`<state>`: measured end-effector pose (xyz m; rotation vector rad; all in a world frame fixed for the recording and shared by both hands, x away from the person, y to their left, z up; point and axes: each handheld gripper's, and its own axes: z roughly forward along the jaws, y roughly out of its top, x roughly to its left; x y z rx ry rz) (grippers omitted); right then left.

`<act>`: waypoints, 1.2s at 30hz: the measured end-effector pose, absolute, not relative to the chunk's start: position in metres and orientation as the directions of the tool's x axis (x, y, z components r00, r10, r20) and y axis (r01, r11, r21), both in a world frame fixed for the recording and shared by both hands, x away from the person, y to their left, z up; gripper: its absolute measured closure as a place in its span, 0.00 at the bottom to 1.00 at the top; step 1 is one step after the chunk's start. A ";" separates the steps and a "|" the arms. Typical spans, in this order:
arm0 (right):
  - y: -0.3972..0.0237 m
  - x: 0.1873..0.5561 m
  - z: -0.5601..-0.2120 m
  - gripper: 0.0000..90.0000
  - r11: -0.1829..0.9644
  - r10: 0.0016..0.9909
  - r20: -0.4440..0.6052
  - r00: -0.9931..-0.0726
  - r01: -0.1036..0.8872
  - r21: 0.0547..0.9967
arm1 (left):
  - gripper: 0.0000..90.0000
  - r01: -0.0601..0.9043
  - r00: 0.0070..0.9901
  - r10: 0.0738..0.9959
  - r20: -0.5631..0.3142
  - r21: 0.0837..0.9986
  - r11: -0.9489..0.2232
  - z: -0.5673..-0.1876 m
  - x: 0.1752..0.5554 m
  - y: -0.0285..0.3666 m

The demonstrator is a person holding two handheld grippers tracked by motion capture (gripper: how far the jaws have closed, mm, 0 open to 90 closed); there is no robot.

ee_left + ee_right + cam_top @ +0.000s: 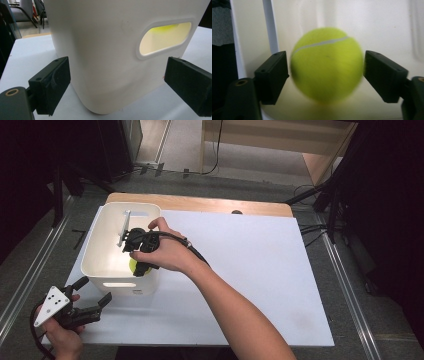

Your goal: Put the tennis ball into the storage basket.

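Note:
A yellow-green tennis ball (pixel 327 65) sits blurred between the two jaws of my right gripper (pixel 325 75), inside a white bin (pixel 95 255). The jaws stand just off the ball's sides, so this gripper is open. From the high view the right gripper (pixel 141 265) reaches down into the bin, with a bit of the ball (pixel 133 266) showing beside it. My left gripper (pixel 95 291) is open, low over the board by the bin's near left corner. Its jaws flank the bin's wall (pixel 100 50), and yellow shows through the handle slot (pixel 165 37).
The bin stands at the left end of a white board (pixel 260 270) on a wooden table (pixel 200 204). A white upright strip (pixel 125 225) stands inside the bin. Dark stands and cables line the floor to the right (pixel 325 210).

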<state>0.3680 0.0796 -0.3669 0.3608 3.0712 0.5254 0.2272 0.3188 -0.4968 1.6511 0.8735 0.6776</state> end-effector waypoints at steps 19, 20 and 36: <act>0.029 0.364 -0.342 0.10 0.827 0.361 -0.005 -0.933 0.317 0.464 | 0.08 0.203 0.564 0.825 -0.006 0.970 -0.131 -0.497 0.227 0.318; 0.025 0.364 -0.342 0.10 0.824 0.366 -0.007 -0.931 0.320 0.467 | 0.08 0.203 0.564 0.826 -0.008 0.971 -0.129 -0.497 0.228 0.318; -0.037 0.352 -0.349 0.01 0.765 0.464 -0.024 -0.885 0.387 0.514 | 0.08 0.206 0.565 0.825 0.001 0.968 -0.143 -0.497 0.227 0.318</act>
